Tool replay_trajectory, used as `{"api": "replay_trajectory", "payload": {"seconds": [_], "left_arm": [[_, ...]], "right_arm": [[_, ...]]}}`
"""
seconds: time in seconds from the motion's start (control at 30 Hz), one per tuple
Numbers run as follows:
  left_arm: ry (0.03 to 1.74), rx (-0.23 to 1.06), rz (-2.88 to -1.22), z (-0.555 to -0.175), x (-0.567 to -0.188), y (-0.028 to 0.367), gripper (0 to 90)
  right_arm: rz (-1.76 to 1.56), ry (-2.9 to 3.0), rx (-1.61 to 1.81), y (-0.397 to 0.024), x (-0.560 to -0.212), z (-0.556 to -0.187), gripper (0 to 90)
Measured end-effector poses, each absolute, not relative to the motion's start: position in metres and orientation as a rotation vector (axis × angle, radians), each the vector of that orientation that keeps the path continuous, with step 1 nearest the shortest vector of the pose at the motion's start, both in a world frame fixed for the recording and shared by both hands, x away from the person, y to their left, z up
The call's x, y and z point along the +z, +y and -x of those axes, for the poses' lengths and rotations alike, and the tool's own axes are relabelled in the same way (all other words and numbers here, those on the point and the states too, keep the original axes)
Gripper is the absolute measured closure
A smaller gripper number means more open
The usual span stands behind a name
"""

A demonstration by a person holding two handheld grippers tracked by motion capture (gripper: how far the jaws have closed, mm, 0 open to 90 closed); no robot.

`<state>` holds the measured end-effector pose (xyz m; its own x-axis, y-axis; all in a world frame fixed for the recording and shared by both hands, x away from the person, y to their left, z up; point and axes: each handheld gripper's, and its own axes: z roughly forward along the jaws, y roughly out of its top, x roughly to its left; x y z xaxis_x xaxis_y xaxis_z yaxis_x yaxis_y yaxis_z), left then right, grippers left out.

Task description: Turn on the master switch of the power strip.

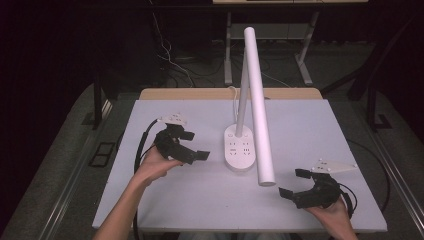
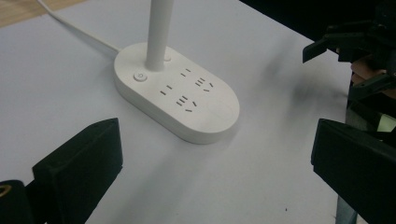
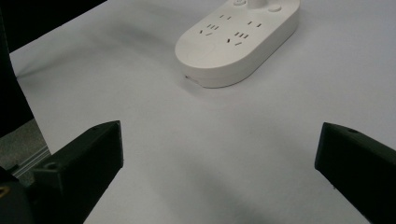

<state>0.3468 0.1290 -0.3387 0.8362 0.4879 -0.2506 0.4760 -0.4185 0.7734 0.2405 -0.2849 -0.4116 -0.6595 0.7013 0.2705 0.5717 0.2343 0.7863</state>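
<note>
Lamp: my left gripper and right gripper, jaws apart and empty, flank the desk lamp at the counter centre.
Handling: rigid plastic, smooth, likely top-heavy; grip the stem.
Views: left gripper view shows the button; high view, the light bar toward 6 o'clock.

The lamp base is smooth white plastic with a slight satin sheen; its tubular head has the same finish. The surface is matt pale grey. Both the left claw and the right claw are matt black plastic.
</note>
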Motion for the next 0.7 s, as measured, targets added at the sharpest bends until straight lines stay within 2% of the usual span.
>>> {"api": "replay_trajectory", "payload": {"seconds": [0.7], "left_arm": [[0.681, 0.029, -2.133, -0.378, -0.328, 0.110, 2.0]], "right_arm": [[-1.219, 2.351, 1.400, -0.287, -0.412, -0.240, 0.5]]}}
